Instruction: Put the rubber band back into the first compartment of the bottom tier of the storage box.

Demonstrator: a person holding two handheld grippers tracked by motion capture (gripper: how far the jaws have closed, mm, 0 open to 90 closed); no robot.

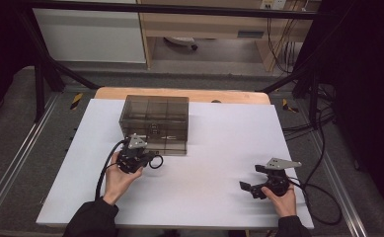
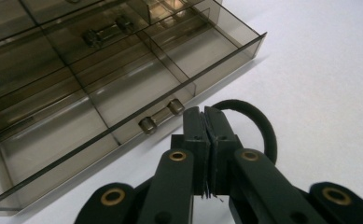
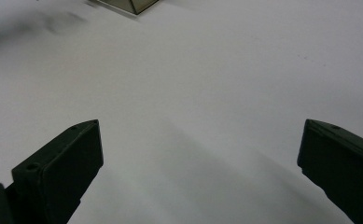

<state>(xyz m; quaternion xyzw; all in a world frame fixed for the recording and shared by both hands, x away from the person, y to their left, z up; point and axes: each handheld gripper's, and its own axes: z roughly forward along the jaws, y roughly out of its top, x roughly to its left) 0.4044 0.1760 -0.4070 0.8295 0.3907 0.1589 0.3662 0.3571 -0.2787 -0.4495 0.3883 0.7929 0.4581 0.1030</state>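
Smoky clear-plastic box (image 1: 154, 123) — matte black loop (image 2: 258, 126)

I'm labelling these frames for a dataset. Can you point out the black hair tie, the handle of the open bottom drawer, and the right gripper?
Black hair tie (image 2: 265, 128), left gripper view, on its curved loop right of the jaws.
Drawer handle (image 2: 161, 115), left gripper view, mid-bar.
Right gripper (image 1: 249, 187), high view, between its fingertips.

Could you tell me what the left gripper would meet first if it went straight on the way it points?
Probably the drawer handle on the smoky plastic box, just ahead of the left gripper, though depth is unclear.
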